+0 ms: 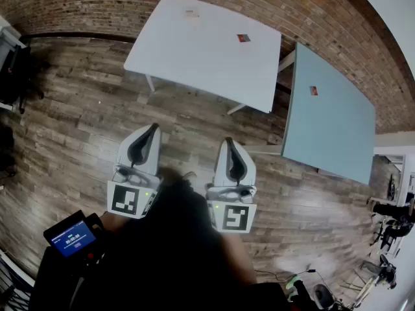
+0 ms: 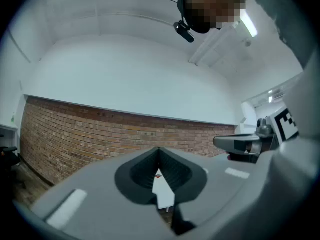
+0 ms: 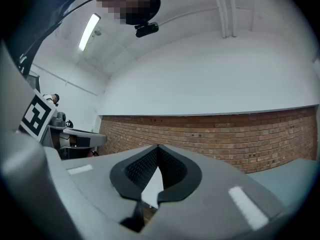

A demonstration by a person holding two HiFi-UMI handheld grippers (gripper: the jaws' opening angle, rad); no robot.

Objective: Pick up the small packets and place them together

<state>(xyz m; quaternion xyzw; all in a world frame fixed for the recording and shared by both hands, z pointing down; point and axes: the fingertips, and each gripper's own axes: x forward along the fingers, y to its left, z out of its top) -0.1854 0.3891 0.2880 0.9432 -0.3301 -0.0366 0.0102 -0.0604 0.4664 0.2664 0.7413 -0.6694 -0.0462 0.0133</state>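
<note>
Both grippers are held level, side by side and well short of the tables. This looks like a ready pose, with no pickup begun. The left gripper (image 1: pixel 154 128) has its jaws pressed together at the tips with nothing between them. The right gripper (image 1: pixel 230 142) is the same, closed and empty.

The packets lie well ahead of the tips. A red packet (image 1: pixel 244 38) and a pale packet (image 1: pixel 190 13) sit apart on the white table (image 1: pixel 194 57). A third packet (image 1: pixel 314 91) is on the blue-grey table (image 1: pixel 331 135), ahead and to the right of the right gripper. They are scattered, so none are gathered yet.

The left gripper view lines up the red packet (image 2: pixel 158 175) just beyond its closed tips.

Bare wooden floor (image 1: pixel 84 109) lies between the grippers and the tables, with nothing blocking the approach. A brick wall (image 1: pixel 78 5) stands behind the tables. A small screen device (image 1: pixel 71 237) sits behind and to the left of the left gripper. There is equipment clutter (image 1: pixel 389 238) far to the right. The jaws likely need opening before any grasp.
</note>
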